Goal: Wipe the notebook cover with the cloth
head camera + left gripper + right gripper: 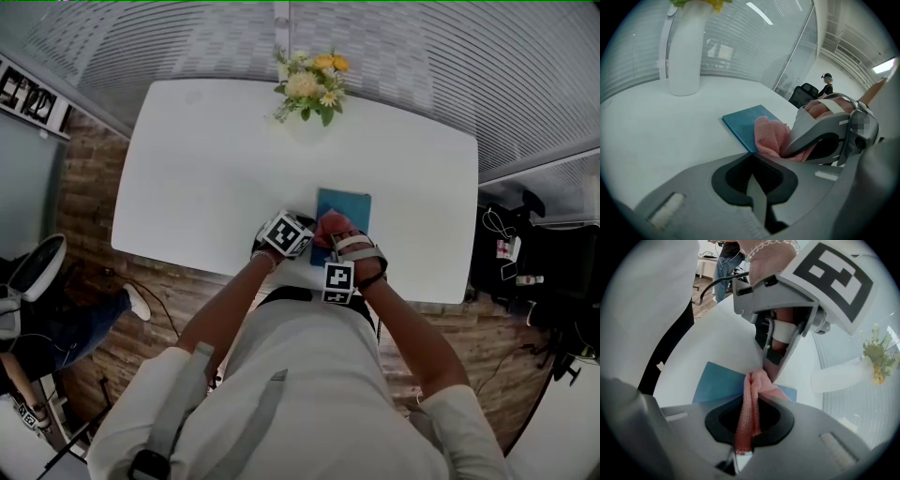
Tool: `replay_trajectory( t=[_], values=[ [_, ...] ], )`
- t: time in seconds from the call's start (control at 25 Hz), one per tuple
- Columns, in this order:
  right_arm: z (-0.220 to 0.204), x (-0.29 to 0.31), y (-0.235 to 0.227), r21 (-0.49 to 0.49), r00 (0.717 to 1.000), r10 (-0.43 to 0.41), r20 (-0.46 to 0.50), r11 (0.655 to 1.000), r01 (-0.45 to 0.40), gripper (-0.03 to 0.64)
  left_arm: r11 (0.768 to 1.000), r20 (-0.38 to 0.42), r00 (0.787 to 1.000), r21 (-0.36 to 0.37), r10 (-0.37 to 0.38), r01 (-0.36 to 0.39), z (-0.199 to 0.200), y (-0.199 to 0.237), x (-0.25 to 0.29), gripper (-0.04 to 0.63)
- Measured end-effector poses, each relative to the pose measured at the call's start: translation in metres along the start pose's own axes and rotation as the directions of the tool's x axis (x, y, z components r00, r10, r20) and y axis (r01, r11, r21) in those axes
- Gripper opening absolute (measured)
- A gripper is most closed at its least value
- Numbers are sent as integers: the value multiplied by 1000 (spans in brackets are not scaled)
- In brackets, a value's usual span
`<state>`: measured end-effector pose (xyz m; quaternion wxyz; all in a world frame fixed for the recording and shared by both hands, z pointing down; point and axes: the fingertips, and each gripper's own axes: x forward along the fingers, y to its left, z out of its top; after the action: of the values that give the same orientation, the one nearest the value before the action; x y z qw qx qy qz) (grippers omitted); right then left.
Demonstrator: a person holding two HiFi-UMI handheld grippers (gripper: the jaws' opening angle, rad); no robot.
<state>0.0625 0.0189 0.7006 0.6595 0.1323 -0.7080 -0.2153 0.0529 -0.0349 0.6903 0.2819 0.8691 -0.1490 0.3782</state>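
A blue notebook (345,208) lies flat on the white table (206,178), near its front edge. A pink cloth (330,225) is bunched on the notebook's near end. My right gripper (751,398) is shut on the cloth (749,413), which hangs from its jaws onto the notebook (717,385). My left gripper (751,157) is shut with nothing between its jaws. Its tips rest at the notebook's (743,121) near corner, right beside the cloth (769,137). In the head view both grippers meet at the notebook's near end: left gripper (307,246), right gripper (334,246).
A white vase (684,51) of yellow flowers (312,84) stands at the table's far edge. Slatted glass walls lie beyond it. A black bag and cables (520,253) sit on the floor to the right, and a seated person's leg (84,319) is on the left.
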Motion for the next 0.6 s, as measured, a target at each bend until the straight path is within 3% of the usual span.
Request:
replay_trajectory(
  t=[0.6],
  values=[
    [4,-4,11,25,1000,19,15,999,-20,6,1000,5,1000,-1,0,0,0,0,1,-6]
  ],
)
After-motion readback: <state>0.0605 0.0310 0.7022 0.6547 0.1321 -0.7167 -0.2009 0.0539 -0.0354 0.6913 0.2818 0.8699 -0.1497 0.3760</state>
